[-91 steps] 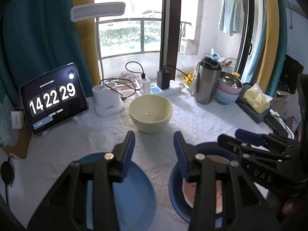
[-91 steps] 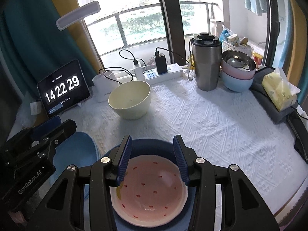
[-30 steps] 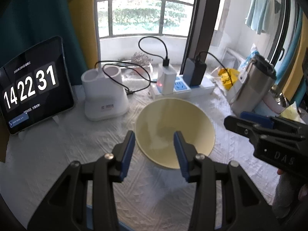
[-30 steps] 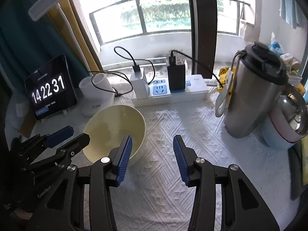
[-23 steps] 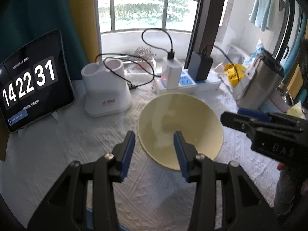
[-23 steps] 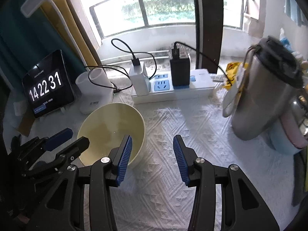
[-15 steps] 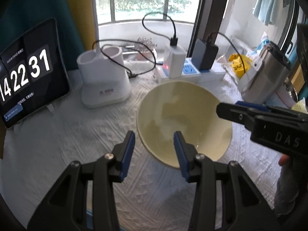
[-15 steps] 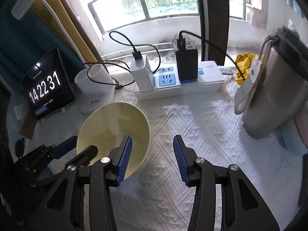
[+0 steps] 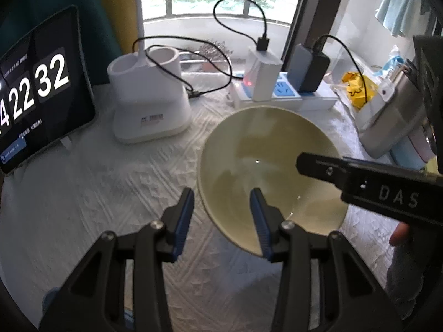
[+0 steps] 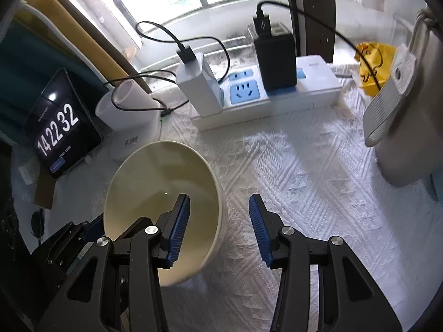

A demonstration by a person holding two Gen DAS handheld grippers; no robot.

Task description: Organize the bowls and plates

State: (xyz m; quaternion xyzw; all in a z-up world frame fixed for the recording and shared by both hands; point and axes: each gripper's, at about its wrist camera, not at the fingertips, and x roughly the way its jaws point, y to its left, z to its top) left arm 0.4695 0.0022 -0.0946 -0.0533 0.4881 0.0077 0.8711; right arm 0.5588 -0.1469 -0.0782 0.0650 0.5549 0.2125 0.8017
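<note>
A pale yellow bowl (image 9: 265, 166) stands on the white tablecloth; it also shows in the right wrist view (image 10: 163, 193). My left gripper (image 9: 221, 215) is open, straddling the bowl's near-left rim, one finger outside and one inside. My right gripper (image 10: 218, 221) is open, straddling the bowl's right rim, its left finger inside the bowl. The right gripper's finger (image 9: 360, 182) reaches over the bowl in the left wrist view. Neither touches the rim as far as I can tell.
Behind the bowl stand a white lamp base (image 9: 149, 105), a power strip with chargers (image 10: 265, 94) and a tablet clock (image 9: 36, 91). A steel flask (image 10: 412, 116) stands at the right. A blue plate edge (image 9: 52, 298) shows at the bottom left.
Both grippers have moved forward from the plates to the yellow bowl and lowered over its rim. Both stay open.
</note>
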